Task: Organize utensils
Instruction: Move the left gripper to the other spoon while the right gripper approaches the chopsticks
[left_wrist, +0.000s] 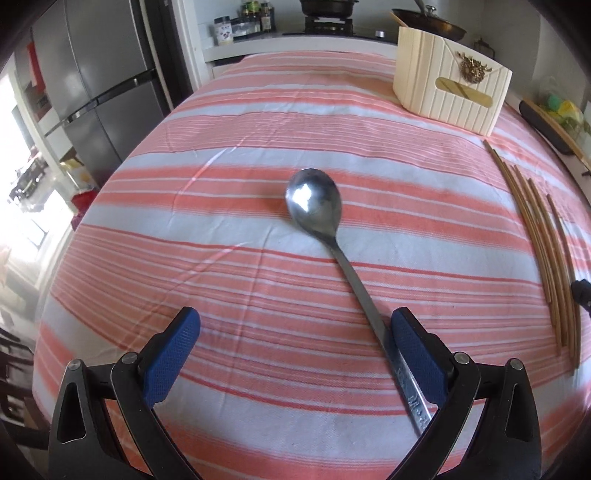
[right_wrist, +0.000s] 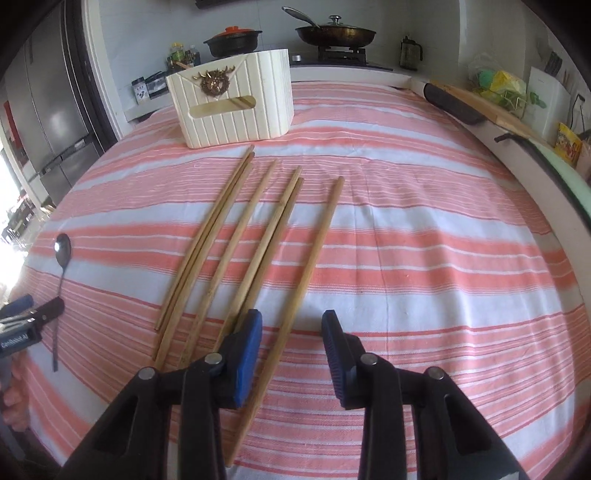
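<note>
A steel spoon (left_wrist: 314, 201) lies on the striped cloth, bowl away from me, its handle running back toward the camera. My left gripper (left_wrist: 295, 332) hangs low over it, open wide, and the handle passes just inside the right-hand finger (left_wrist: 417, 350), with no pad pressing on it. Several wooden chopsticks (right_wrist: 236, 240) lie side by side in front of a white ribbed holder (right_wrist: 236, 107). My right gripper (right_wrist: 291, 325) is open above their near ends. The rightmost chopstick (right_wrist: 314, 251) runs between its fingers, close to the left pad (right_wrist: 247, 350), with a clear gap to the other pad.
The pink-and-white striped cloth (right_wrist: 424, 266) covers the whole table. A cutting board (right_wrist: 476, 103) and bagged produce (right_wrist: 498, 85) sit along the right edge. Behind are a stove with a frying pan (right_wrist: 336, 35) and a clay pot (right_wrist: 232, 40), and a fridge (left_wrist: 99, 85) at left.
</note>
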